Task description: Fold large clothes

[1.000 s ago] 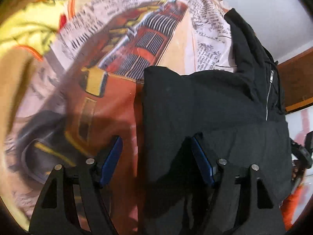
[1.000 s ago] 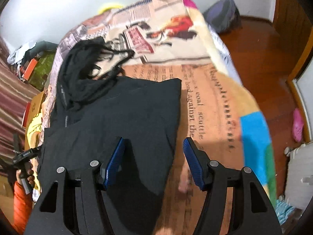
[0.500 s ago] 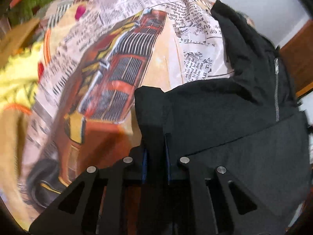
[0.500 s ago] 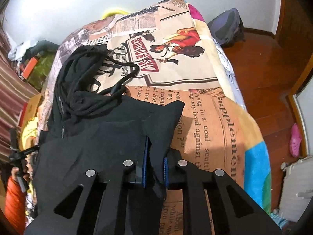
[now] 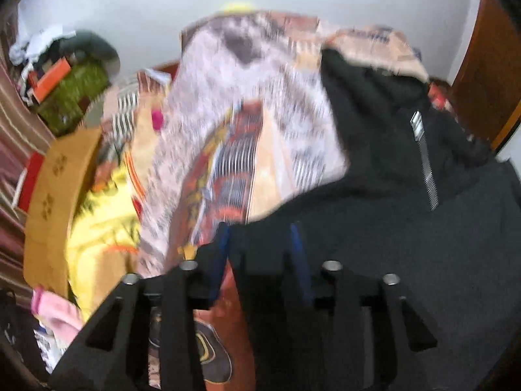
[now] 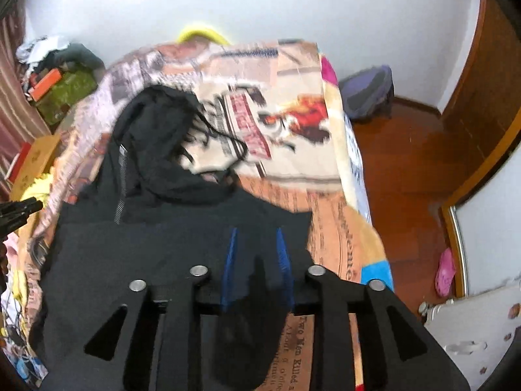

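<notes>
Nearest the left-wrist lens, the left gripper point(image 5: 260, 238) has its blue pads point(image 5: 222, 244) spreading, and black cloth sits between them; the blur makes it hard to say whether the pads press on it or just flank it. Same story on the right: the right gripper point(image 6: 255, 244) is opening too, with a dark fold hanging between its blue pads point(image 6: 232, 251), loose rather than pinched by the look of it.

Both grippers sit at the near hem of the black zip hoodie point(image 6: 169, 234), which lies across the printed blanket point(image 6: 286, 137) on the bed. Judging by this, the step is a lengthwise fold of the body, lower edge carried toward the hood. To do it well, both corners should travel together and level, so the hem lands square and no diagonal crease forms. If the pads are letting go, the cloth needs to be lying flat first.

Farther out, the silver zipper point(image 5: 423, 163) runs up the chest, a handy centre line to check the fold against. Beyond it the hood point(image 6: 162, 123) is bunched, its drawcord point(image 6: 224, 140) trailing onto the blanket; that wants tucking in before the next fold. At the far left, a cardboard box point(image 5: 55, 195) and yellow fabric point(image 5: 97, 215) sit beside the bed, clear of the work.
</notes>
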